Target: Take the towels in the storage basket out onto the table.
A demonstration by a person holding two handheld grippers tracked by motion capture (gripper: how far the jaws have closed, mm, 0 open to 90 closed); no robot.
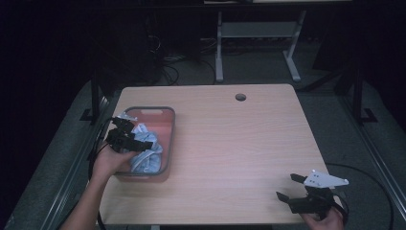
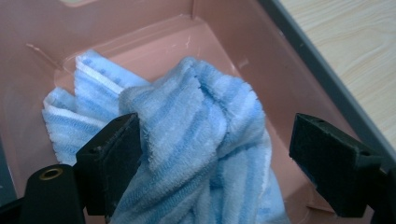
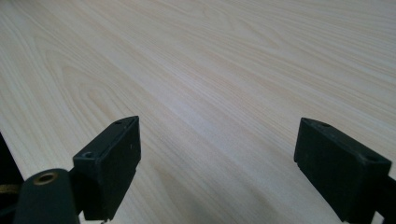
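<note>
A pink plastic bin with a grey rim stands at the table's left side. Inside it lies a crumpled blue-and-white striped towel. My left gripper hovers over the bin, jaws wide apart. In the left gripper view the towel bunches up between the open jaws and touches the left pad; the bin wall rises behind. My right gripper is held low over the table's near right corner, open, with bare wood between its jaws.
The light wooden table has a round cable hole near its far edge. A desk frame and cables stand on the dark floor beyond. A black cable trails off the left edge.
</note>
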